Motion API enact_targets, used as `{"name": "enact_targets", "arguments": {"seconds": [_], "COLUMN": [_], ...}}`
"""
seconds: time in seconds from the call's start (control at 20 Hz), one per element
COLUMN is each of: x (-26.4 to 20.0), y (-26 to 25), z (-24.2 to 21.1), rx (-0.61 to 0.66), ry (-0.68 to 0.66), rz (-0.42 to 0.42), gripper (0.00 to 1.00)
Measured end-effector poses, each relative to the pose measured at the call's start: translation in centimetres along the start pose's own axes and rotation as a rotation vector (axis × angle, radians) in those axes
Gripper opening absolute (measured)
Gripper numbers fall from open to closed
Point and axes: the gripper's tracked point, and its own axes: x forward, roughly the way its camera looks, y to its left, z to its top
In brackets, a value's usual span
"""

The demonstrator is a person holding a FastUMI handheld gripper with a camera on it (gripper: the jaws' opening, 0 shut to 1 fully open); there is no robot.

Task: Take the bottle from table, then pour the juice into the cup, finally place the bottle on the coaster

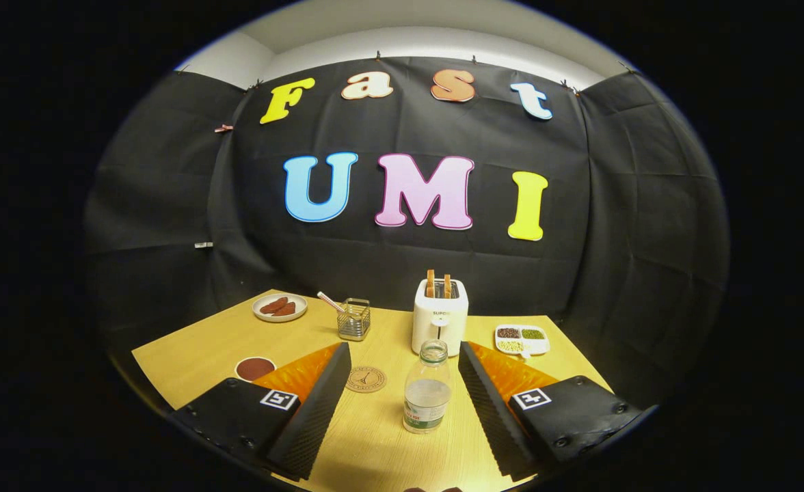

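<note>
A clear bottle (427,388) with no cap and a green-and-white label stands upright on the wooden table (190,355), holding pale liquid to about half its height. It stands between my two fingers, nearer the right one, touching neither. My gripper (402,403) is open, its black ribbed pads (316,410) spread wide on both sides of the bottle. A round brown coaster (366,379) lies flat just left of the bottle, close to the left finger. A low cup (255,368) with dark reddish contents sits beyond the left finger, partly hidden by it.
A white toaster (439,316) with two slices stands right behind the bottle. Left of it is a wire-mesh holder (354,319) with a striped straw, and a plate (279,307) of reddish pieces at the far left. A divided tray (521,338) of grains sits far right.
</note>
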Motion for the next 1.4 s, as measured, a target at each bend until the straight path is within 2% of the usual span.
{"name": "enact_targets", "arguments": {"seconds": [0.65,1.4], "x": [5.8,8.4], "y": [-2.1,-3.6], "z": [-4.2,-12.0], "rx": [-0.020,0.016], "ry": [0.035,0.136], "rz": [-0.017,-0.031], "gripper": [0.98,0.98]}}
